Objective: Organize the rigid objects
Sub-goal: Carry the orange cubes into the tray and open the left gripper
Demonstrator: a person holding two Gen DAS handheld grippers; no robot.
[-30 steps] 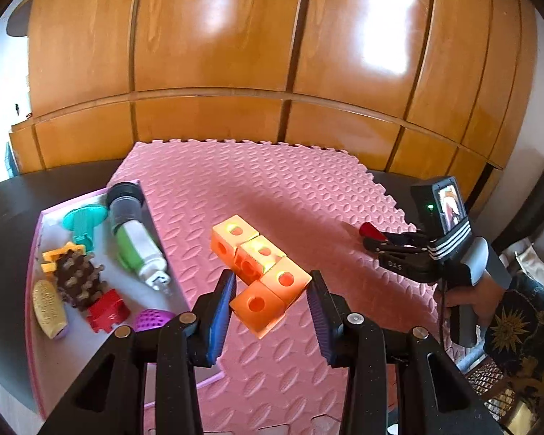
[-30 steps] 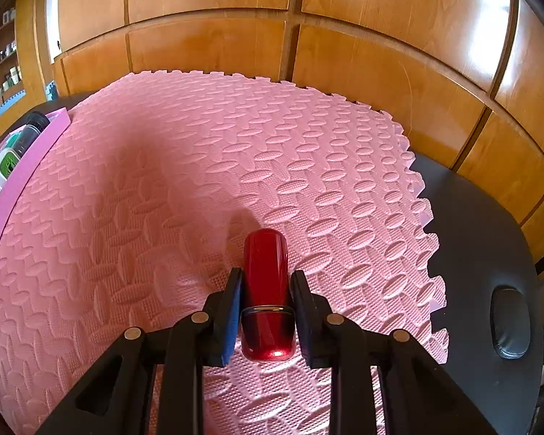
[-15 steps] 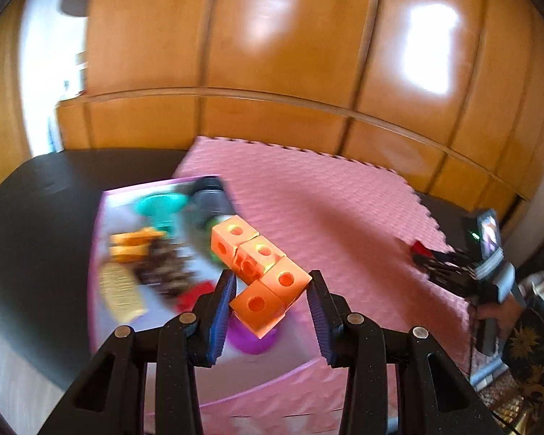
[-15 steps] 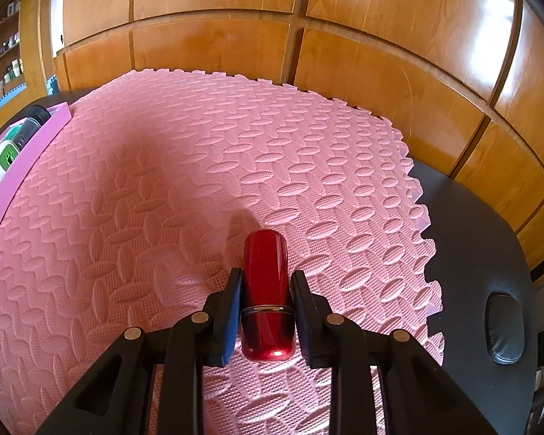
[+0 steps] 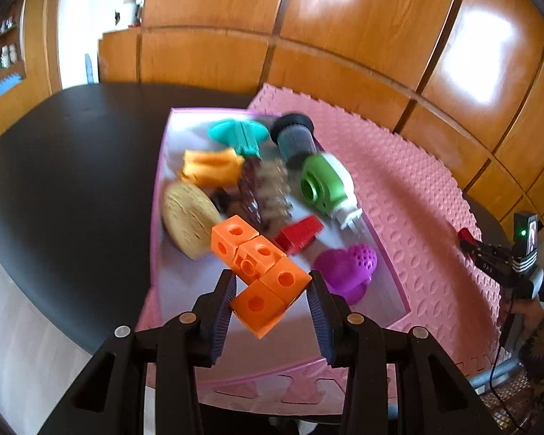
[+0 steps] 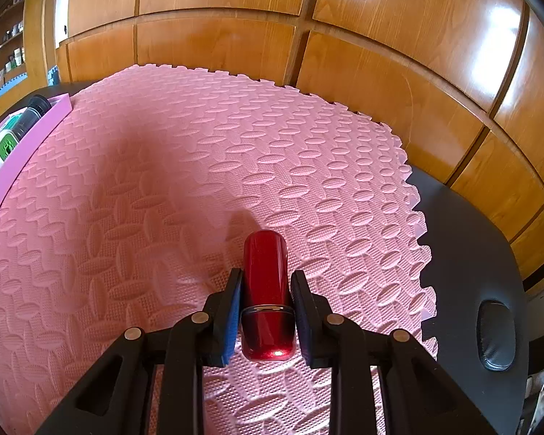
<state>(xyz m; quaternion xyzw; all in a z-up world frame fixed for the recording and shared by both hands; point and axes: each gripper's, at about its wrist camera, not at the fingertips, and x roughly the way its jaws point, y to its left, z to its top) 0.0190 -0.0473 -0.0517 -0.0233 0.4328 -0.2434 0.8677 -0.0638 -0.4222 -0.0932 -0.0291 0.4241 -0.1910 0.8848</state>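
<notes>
My left gripper (image 5: 270, 282) is shut on a chain of orange linking cubes (image 5: 259, 272), held in the air over the near part of the pink tray (image 5: 159, 188). The tray holds several toys: a teal piece (image 5: 237, 134), a green and white bottle (image 5: 326, 185), a tan oval (image 5: 188, 215), a red block (image 5: 301, 233) and a purple piece (image 5: 348, 266). My right gripper (image 6: 266, 281) is shut on a glossy red cylinder (image 6: 265, 264) just above the pink foam mat (image 6: 163, 188). In the left wrist view that right gripper (image 5: 469, 244) shows at the far right.
The mat lies on a black table (image 5: 65, 181), with a wooden cabinet wall (image 6: 380, 54) behind. The tray's edge (image 6: 25, 145) sits at the mat's left side. A dark oval object (image 6: 495, 333) lies on the table at the right. A person's hand (image 5: 529, 310) holds the right gripper.
The left gripper has carried the orange cubes leftward and down, from over the mat to over the tray. The right gripper and red cylinder have stayed put.
</notes>
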